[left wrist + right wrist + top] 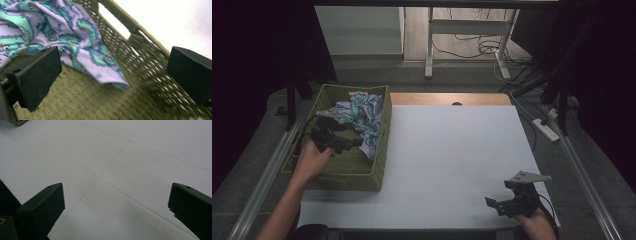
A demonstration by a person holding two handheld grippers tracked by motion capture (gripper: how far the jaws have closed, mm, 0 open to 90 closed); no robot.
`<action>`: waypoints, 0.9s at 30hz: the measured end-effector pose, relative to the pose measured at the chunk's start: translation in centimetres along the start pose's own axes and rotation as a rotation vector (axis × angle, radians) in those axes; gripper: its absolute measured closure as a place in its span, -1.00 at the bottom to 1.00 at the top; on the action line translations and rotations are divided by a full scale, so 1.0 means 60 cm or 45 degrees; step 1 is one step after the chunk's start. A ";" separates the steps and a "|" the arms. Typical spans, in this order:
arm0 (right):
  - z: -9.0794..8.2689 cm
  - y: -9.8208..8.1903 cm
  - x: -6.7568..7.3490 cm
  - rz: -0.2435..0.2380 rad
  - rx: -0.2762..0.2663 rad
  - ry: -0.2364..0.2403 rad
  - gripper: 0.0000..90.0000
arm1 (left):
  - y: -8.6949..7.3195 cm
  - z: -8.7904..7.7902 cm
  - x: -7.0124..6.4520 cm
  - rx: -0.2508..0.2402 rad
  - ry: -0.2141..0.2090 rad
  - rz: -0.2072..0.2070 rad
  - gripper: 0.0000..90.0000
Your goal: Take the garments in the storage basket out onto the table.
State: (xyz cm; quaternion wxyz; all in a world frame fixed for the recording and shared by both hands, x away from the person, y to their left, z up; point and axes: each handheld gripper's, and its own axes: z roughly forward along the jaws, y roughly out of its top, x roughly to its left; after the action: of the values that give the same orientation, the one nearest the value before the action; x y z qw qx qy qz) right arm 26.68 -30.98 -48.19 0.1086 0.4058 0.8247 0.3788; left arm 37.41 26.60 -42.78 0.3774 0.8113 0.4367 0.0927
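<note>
A green woven basket (337, 172) stands at the table's left side. Inside it lies a lilac cloth (362, 117) with teal paisley shapes, bunched toward the far end and draped against the right wall. My left gripper (346, 144) hovers inside the basket, just on the near side of the cloth, open with nothing between its jaws. In the left gripper view the cloth (62, 37) lies ahead of the jaws on the woven floor (82, 102). My right gripper (496, 206) is open over the bare white table near the front right edge.
The white table top (452, 150) stretches from the basket to the right edge, with a wooden strip (447, 98) along the back. Beyond it stand a white desk frame (467, 30) and cables on the floor. A power strip (546, 127) lies off the right side.
</note>
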 end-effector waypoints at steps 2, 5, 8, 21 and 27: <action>0.000 0.000 0.000 -0.001 0.000 0.003 -0.99 | 0.010 0.011 0.010 0.021 0.029 -0.006 -1.00; 0.000 0.000 0.000 -0.001 0.001 0.006 -0.99 | 0.024 0.028 0.028 0.052 0.046 -0.028 -1.00; 0.001 0.000 -0.001 0.001 0.001 0.011 -0.99 | 0.040 0.049 0.047 0.097 0.067 -0.056 -1.00; 0.001 0.000 -0.001 -0.002 0.004 0.019 -0.99 | 0.079 0.112 0.103 0.138 0.076 -0.083 -1.00; 0.001 0.000 -0.001 -0.005 0.005 0.023 -0.99 | 0.089 0.142 0.120 0.189 0.139 -0.062 -1.00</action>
State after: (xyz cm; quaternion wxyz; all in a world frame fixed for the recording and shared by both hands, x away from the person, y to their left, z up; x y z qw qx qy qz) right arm 26.75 -30.99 -48.24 0.1012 0.4010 0.8271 0.3806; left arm 49.22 25.90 -46.30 0.2942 0.8199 0.4820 0.0949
